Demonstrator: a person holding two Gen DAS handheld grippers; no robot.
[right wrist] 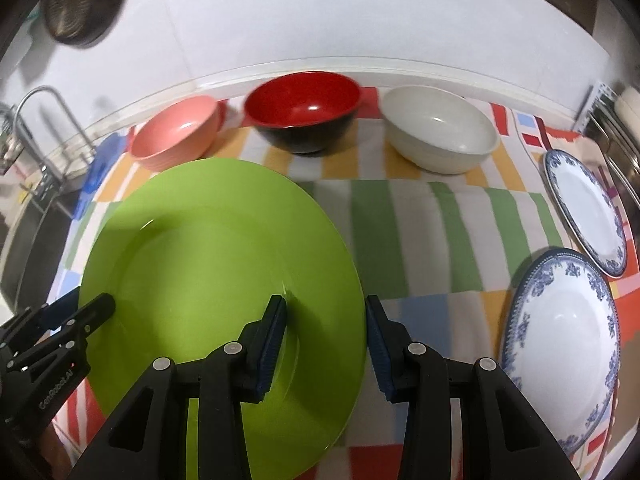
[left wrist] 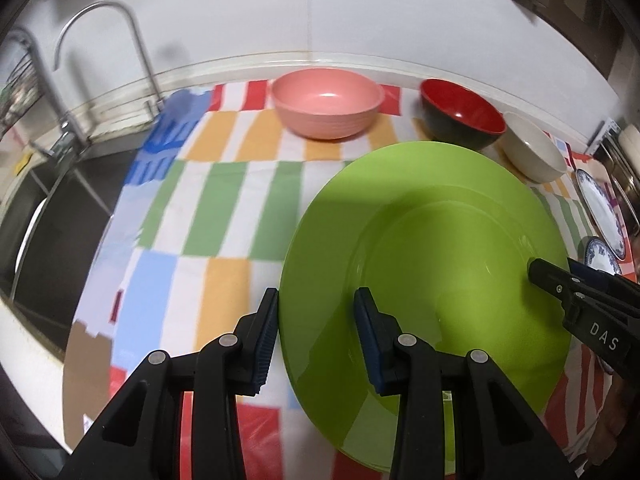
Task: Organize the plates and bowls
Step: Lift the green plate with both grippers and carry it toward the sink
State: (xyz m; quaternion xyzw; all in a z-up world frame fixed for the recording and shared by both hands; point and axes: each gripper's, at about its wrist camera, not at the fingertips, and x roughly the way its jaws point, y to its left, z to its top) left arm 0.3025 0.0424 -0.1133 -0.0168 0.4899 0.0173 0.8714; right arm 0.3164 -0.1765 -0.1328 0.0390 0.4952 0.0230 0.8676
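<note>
Striped cloth (right wrist: 416,236) seemingly hides under green plate (right wrist: 216,260), edges cropped.

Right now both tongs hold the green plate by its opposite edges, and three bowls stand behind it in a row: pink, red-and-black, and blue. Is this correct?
One detail is wrong: the third bowl is white, not blue. The right wrist view shows it plainly beside the red-and-black bowl and the pink bowl. The rest holds: the left tongs and the right tongs grip opposite edges of the green plate.
</note>
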